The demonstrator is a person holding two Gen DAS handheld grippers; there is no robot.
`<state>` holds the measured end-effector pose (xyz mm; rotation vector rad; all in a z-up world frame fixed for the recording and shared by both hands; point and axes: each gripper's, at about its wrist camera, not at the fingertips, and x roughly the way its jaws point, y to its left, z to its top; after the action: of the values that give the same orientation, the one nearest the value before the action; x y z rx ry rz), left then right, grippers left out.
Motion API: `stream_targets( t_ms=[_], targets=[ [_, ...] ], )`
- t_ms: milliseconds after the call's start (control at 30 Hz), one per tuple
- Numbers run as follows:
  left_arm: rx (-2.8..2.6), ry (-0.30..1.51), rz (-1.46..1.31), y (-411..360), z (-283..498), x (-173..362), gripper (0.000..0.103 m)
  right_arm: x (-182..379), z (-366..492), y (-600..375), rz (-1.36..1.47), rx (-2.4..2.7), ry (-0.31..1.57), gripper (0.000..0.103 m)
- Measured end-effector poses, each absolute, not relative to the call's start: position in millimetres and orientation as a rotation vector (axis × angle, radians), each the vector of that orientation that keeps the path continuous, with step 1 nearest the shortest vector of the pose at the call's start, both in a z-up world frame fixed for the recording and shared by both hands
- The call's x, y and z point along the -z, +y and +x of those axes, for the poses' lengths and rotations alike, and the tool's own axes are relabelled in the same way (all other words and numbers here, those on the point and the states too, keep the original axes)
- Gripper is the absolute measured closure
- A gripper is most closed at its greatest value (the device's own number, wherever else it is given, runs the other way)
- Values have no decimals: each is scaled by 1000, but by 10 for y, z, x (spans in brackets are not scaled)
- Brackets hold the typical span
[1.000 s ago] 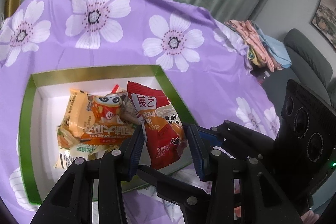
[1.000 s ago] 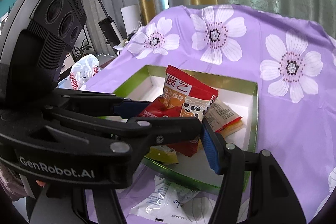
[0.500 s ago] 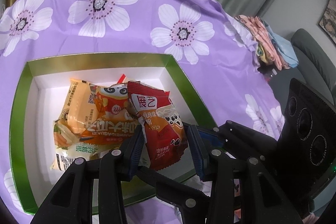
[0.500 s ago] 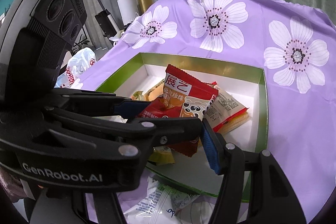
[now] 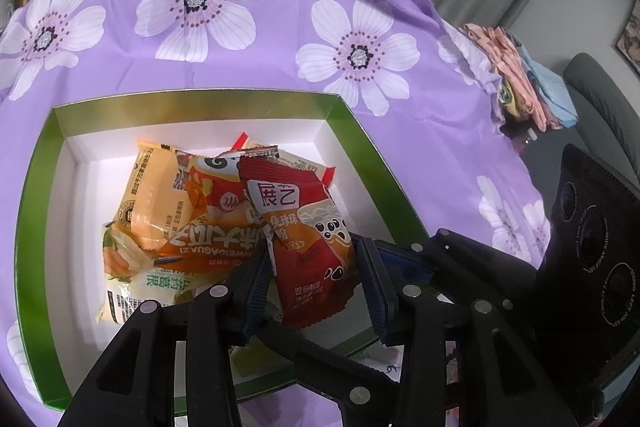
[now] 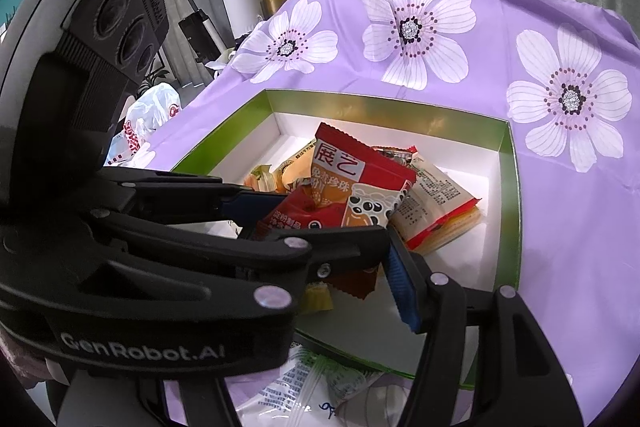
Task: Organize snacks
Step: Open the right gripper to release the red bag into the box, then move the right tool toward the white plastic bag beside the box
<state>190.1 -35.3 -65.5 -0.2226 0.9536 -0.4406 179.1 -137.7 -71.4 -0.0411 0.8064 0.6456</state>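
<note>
**Red packet held over the green box, ready to be dropped in**

Left wrist view: The left gripper (image 5: 316, 273) hangs above the near part of the green box (image 5: 36, 187), which stands on the purple flowered cloth (image 5: 256, 67). The two blue pads are apart, and the red snack packet (image 5: 308, 239) lies between them. I cannot tell for sure whether the pads touch the packet; there seems to be a gap on the right side. The packet leans with its top edge over the other snacks, an orange packet (image 5: 212, 223) and a pale yellow packet (image 5: 154, 195), which already lie in a heap on the white floor of the box. The box collects the snacks, so the heap grows in its middle.

Right wrist view: The right gripper (image 6: 352, 247) is just beside the left one, and its jaws stand wide apart with nothing clearly pressed between them. The red snack packet (image 6: 352, 187) stands tilted in front of it, above the floor of the green box (image 6: 508, 163). It does not lie flat, so I judge that something supports it from below, probably the left gripper, but the black finger hides the contact. Outside the box, close to the camera, a white plastic bag (image 6: 320, 383) lies on the cloth; perhaps it is the next to be put in order.
</note>
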Motion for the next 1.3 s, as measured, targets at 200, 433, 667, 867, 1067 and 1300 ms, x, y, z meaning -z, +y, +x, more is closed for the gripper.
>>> stream_targets(
  t_ms=[200, 433, 667, 867, 1067, 1300],
  targets=[
    [415, 953, -219, -348, 1903, 655, 60, 714, 1793, -1374, -42, -641, 807, 39],
    [374, 936, -205, -304, 1878, 640, 47, 690, 1772, -1393, -35, -631, 797, 37],
    [339, 904, -180, -293, 1813, 561, 23, 623, 1724, -1411, -43, -623, 779, 35],
    [296, 866, -145, -259, 1676, 433, 13, 537, 1621, -1502, -24, -609, 750, 26],
    [270, 808, -114, -251, 1449, 270, 5, 423, 1386, -1641, 4, -593, 716, 17],
    [253, 758, -78, -326, 1081, 128, 4, 326, 1078, -1815, 57, -594, 694, 10]
  ],
)
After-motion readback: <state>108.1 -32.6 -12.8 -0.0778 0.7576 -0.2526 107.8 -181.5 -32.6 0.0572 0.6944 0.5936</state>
